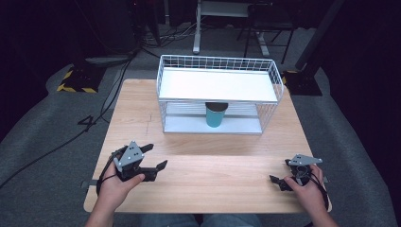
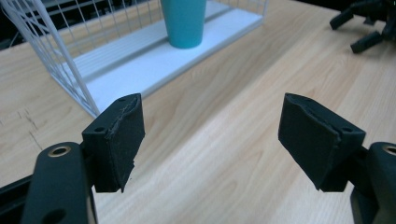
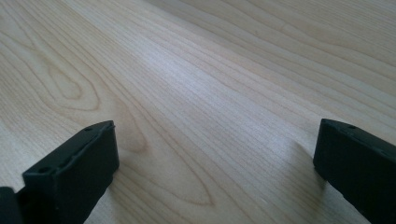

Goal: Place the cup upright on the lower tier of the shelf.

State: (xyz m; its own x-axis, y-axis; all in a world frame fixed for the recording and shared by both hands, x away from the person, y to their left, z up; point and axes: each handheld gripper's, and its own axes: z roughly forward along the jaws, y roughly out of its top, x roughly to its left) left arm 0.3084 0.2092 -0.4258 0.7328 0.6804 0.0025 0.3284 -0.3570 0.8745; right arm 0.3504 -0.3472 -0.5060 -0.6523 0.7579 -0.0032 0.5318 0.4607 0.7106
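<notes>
A teal cup (image 1: 216,115) stands upright on the lower shelf of a white wire rack (image 1: 220,64), roughly at the middle of that shelf and just under the upper white shelf. The rack sits on the far half of the tabletop (image 1: 203,175), closer to the far edge than to the near one, and about centred between the left and right edges.

The left gripper (image 1: 154,158) is held over the near left part of the tabletop, well apart from the rack, its jaws pointing toward the right edge. In the left gripper view its jaws stand spread with bare wood between them and nothing pinched; the cup (image 2: 183,21) shows upright beyond them on the shelf, with the rack's (image 2: 56,60) wire corner just past the jaw at the left of that view.

The right gripper (image 1: 280,174) is near the near right corner of the tabletop, well apart from both the cup and the rack. In the right gripper view its jaws are spread wide over the wood grain, with nothing between them. It also shows at the top right of the left gripper view as a dark shape on the wood
</notes>
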